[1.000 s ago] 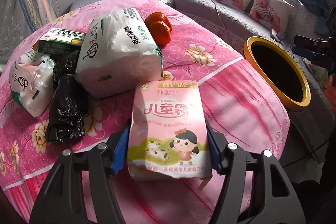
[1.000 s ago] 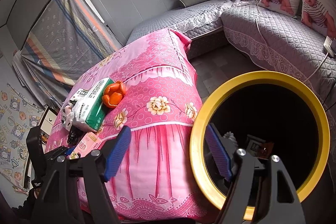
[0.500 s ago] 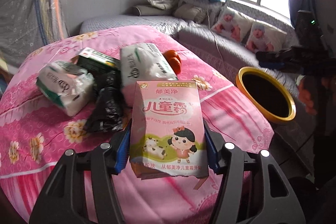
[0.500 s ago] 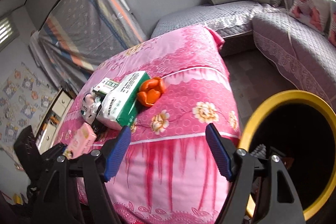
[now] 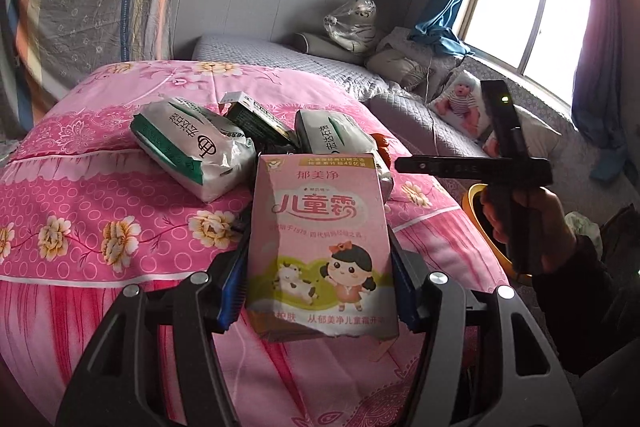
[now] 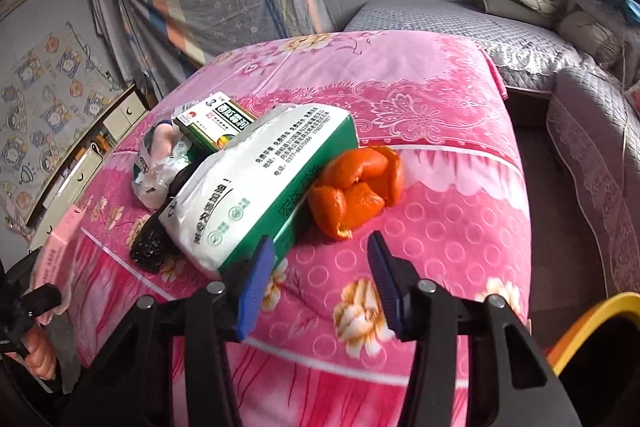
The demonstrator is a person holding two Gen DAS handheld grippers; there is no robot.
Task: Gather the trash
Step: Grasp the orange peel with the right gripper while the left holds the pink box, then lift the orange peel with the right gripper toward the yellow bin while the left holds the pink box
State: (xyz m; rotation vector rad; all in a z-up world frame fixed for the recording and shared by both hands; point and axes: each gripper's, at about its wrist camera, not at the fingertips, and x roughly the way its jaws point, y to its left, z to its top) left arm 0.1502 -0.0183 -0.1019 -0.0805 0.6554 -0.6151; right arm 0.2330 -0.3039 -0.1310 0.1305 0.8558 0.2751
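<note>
left gripper (image 5: 320, 287) clamped on pink box (image 5: 320, 243) reading 郁美净 儿童霜, raised over pink table (image 5: 100, 195) | right gripper (image 6: 320, 281) closing on nothing, orange peel (image 6: 356, 191) at its 12 o'clock | tissue pack (image 6: 256, 187) at 10 o'clock | yellow-rimmed bin (image 6: 592, 323) at 4 o'clock

Both grippers share one build: matte black angular frames with cut-out windows, round silver screw heads at the pivots, and blue ribbed pads lining the inner faces of the fingers. The left gripper (image 5: 320, 291) shows four such screws, the right gripper (image 6: 320, 287) likewise. Seen from the left camera, the right hand (image 5: 524, 227) wears a dark sleeve (image 5: 580, 287), and a small green light glows on the black body above it.
</note>
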